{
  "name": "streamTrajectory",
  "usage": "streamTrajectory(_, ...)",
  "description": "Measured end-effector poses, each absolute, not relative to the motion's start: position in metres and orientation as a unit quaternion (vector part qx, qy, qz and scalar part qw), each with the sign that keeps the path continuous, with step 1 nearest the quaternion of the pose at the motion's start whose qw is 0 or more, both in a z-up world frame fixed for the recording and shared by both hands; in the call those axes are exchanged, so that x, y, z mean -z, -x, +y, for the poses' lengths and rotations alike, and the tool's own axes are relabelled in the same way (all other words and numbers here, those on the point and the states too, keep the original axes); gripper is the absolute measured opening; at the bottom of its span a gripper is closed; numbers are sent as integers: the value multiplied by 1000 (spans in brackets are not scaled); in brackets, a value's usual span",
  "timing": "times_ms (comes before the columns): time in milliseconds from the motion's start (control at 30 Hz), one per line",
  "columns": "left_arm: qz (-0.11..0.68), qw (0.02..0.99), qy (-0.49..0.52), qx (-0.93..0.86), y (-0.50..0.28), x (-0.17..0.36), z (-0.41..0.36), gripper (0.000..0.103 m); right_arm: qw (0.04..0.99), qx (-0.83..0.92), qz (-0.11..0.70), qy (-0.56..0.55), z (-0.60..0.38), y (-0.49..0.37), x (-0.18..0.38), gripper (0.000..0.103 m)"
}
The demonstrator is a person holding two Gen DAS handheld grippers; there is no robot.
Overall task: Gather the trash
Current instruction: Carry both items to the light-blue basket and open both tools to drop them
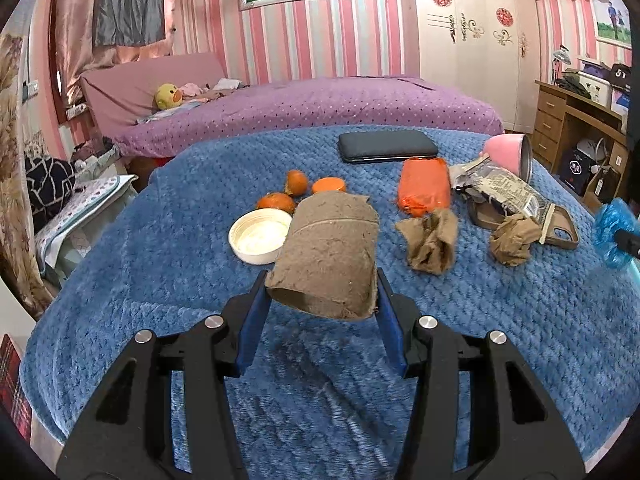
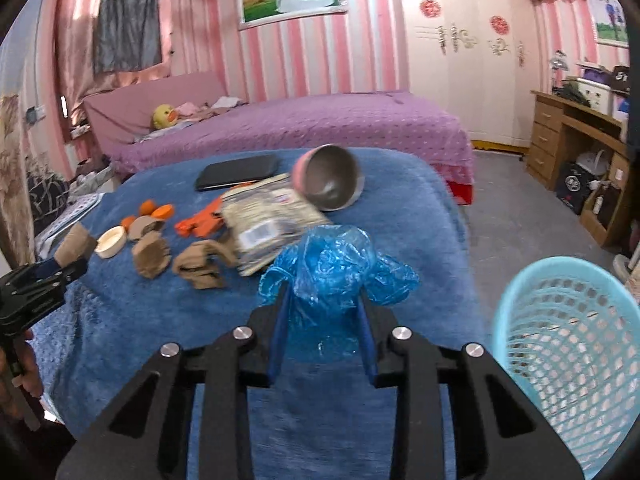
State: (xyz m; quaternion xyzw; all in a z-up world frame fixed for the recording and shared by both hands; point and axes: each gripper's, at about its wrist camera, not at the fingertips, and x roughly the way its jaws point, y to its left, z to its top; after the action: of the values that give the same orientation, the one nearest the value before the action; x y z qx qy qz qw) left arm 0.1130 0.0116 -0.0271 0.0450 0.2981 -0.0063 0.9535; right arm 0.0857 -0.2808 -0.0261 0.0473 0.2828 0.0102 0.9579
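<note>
- Blue fuzzy blanket [image 1: 160, 280] covers the table, with a purple bed [image 1: 320, 104] and pink striped walls behind it.
- Clamped in the left gripper [image 1: 322, 292] is a brown cardboard tube [image 1: 328, 256], lifted off the blanket; its long axis runs away from the gripper, tilting up toward the far side, the open end facing back at the camera.
- Both blue pads [image 1: 252, 320] of that gripper press the tube's sides, so the fingers sit fairly wide apart.
- Over on the right, the right gripper [image 2: 322, 320] is clenched on a crumpled blue plastic bag [image 2: 336, 268], which bunches up above the fingers near the blanket's right edge.
- Just right of it stands a light blue mesh basket [image 2: 568, 360], its open mouth turned toward that camera.
- Beside the tube lies a white lid [image 1: 260, 236], open side up, with orange peel pieces [image 1: 296, 192] just beyond it.
- Further right are an orange wrapper [image 1: 424, 188], two wads of brown paper [image 1: 432, 244], and a printed foil packet [image 1: 504, 192] lying over a brown phone case [image 1: 560, 232].
- A pink bowl [image 1: 512, 156] rests tipped on its side against the packet, and a dark phone [image 1: 386, 146] lies flat at the far edge.
</note>
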Motion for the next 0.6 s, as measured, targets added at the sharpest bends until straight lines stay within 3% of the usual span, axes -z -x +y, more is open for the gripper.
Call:
streamTrajectory(233, 292, 954, -61, 23, -109, 15, -36, 49, 961, 61, 265, -40, -341, -69, 16, 31)
streamTrajectory(600, 274, 950, -85, 125, -91, 17, -182, 49, 945, 169, 279, -20, -457, -32, 25, 31)
